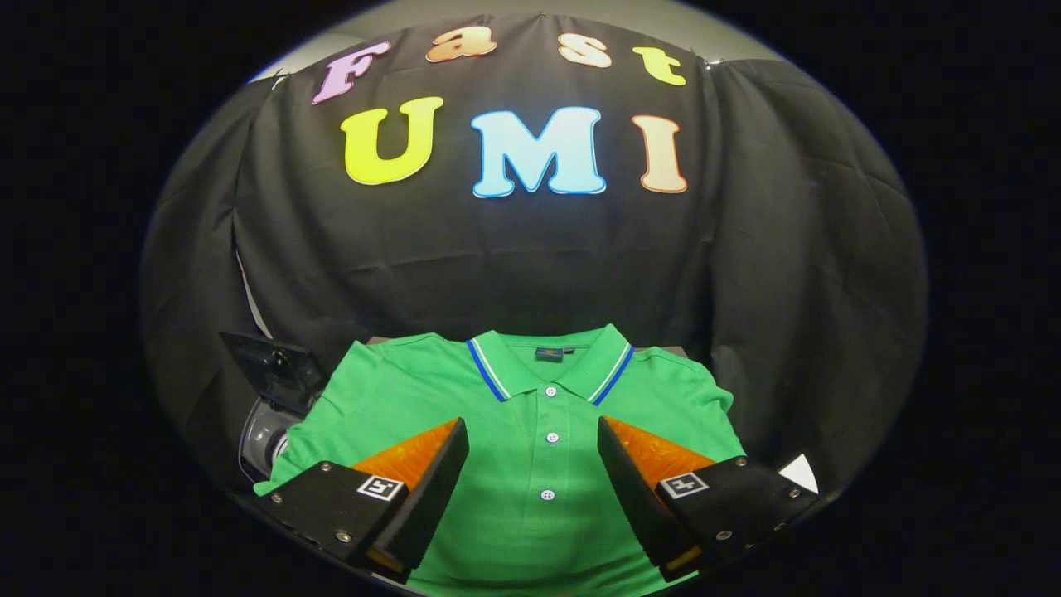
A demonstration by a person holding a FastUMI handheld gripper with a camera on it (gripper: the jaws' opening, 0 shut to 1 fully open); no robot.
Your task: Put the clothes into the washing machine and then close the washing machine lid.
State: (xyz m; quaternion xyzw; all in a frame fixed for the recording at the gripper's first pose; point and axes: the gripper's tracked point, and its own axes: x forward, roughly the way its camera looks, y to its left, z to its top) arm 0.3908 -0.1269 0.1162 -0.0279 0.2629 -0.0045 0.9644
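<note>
A green polo shirt [530,431] is laid out flat on a surface that is almost all hidden under it. The collar, with blue and white stripes, is turned to the far side. White buttons are seen down the front. The gripper [533,477] is held wide open above the shirt.

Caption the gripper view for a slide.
Open gripper hovers over a flat green polo shirt; washing machine beside it.
</note>
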